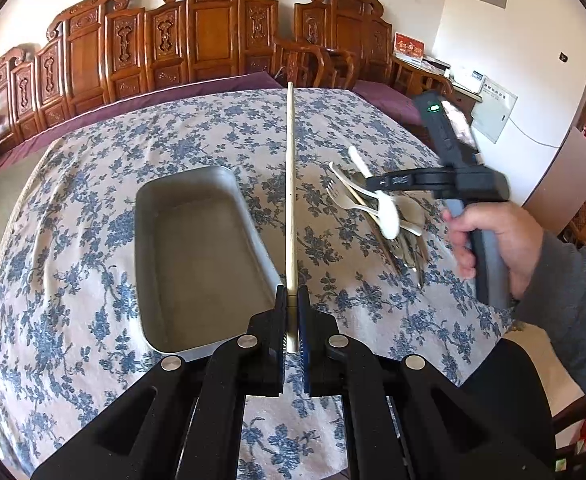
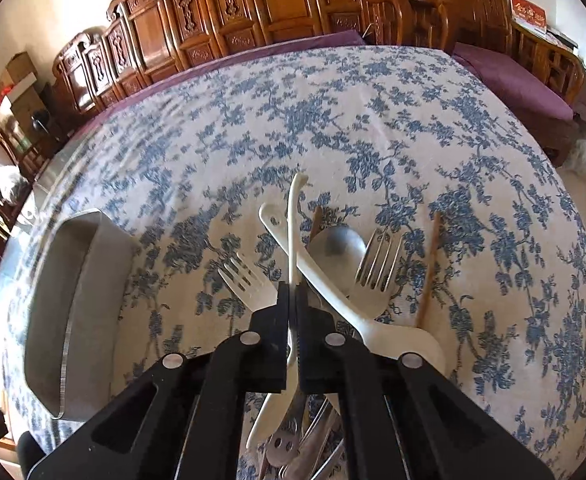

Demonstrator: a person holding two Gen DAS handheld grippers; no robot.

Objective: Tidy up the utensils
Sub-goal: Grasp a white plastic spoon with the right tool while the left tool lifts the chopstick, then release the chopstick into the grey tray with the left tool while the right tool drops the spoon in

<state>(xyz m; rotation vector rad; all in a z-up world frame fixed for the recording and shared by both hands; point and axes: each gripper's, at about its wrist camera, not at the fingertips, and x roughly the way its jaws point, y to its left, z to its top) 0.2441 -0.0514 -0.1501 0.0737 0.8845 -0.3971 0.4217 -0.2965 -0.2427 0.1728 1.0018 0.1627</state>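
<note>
A wall of carved reddish-brown wooden chairs (image 1: 197,40) stood behind the bench (image 1: 93,184), which was draped in a cream cloth printed with blue flowers.

In the left wrist view, the left tongs (image 1: 291,300) were pressed together on a long, pale wooden chopstick (image 1: 291,184), pinching it near its lower end so that it ran straight toward twelve o'clock. A shallow, rectangular grey metal tray (image 1: 189,248) sat at about ten o'clock from the tips, apparently with nothing in it. At two o'clock lay the heap of mixed cutlery (image 1: 377,216), with the person's hand (image 1: 493,240) holding the right tongs over it. The chopstick looked light, stiff and smooth; held so near one end, it would probably swing or slip if jolted, so a hold nearer the middle seemed safer.

In the right wrist view, the right tongs (image 2: 291,292) were closed on the thin cream plastic handle (image 2: 292,236) of a utensil that rose toward twelve o'clock; I could not tell whether it was a spoon or a fork. A white plastic spoon (image 2: 325,284) crossed it, with a white plastic fork (image 2: 249,280) at eleven o'clock, a grey metal spoon (image 2: 339,244) and a metal fork (image 2: 377,264) at one o'clock, and a brown chopstick (image 2: 429,272) at two o'clock. The tray stood at nine o'clock. The plastic pieces seemed light and a little flexible, the metal ones heavier and slippery; handles offered the best purchase, and neighbours lying across them might drag along.
</note>
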